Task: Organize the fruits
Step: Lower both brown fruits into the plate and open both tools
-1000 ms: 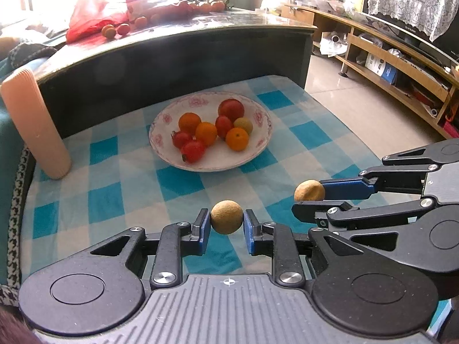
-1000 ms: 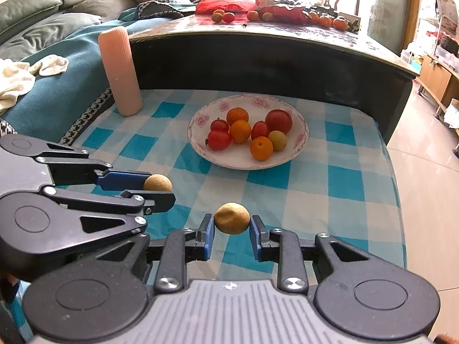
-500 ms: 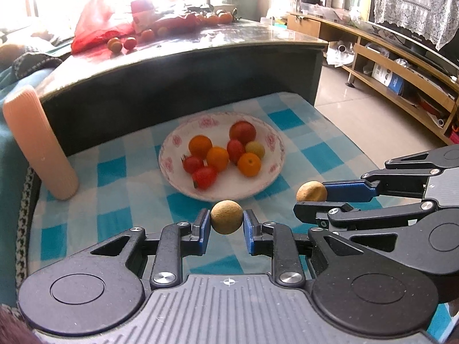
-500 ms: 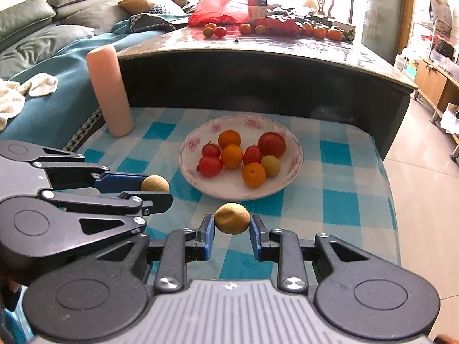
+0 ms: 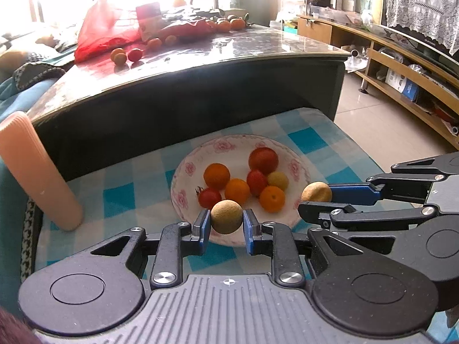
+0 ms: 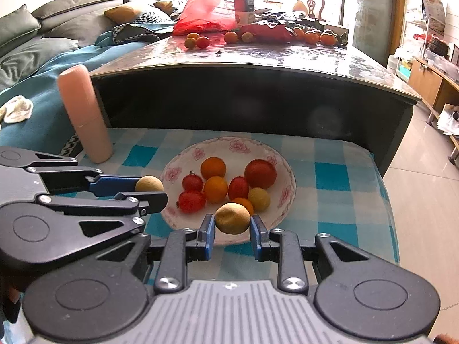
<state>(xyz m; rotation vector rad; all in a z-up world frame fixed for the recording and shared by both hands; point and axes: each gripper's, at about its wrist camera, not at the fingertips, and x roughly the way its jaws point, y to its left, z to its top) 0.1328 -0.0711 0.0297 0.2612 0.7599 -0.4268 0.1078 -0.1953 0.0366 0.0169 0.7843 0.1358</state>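
A white floral plate (image 5: pixel 298 169) (image 6: pixel 282 169) holding several oranges and red tomatoes sits on the blue checked cloth. My left gripper (image 5: pixel 226 222) (image 6: pixel 149 189) is shut on a tan round fruit (image 5: pixel 226 216) (image 6: pixel 149 184), held over the plate's near-left rim. My right gripper (image 6: pixel 232 228) (image 5: pixel 315 197) is shut on a second tan fruit (image 6: pixel 232 218) (image 5: pixel 316 191), held over the plate's near-right rim. The two grippers are side by side, both pointing at the plate.
A pink ribbed cylinder (image 5: pixel 37 172) (image 6: pixel 84 114) stands at the cloth's left edge. Behind the plate rises a dark coffee table (image 5: pixel 200 66) (image 6: pixel 258 57) with a red bag (image 5: pixel 106 28) and loose fruit. A teal sofa (image 6: pixel 34 66) lies left, tiled floor (image 6: pixel 424 186) right.
Both grippers have moved forward toward the plate with their tan fruits still held; the fruits now hang over its near rim instead of over the cloth in front.
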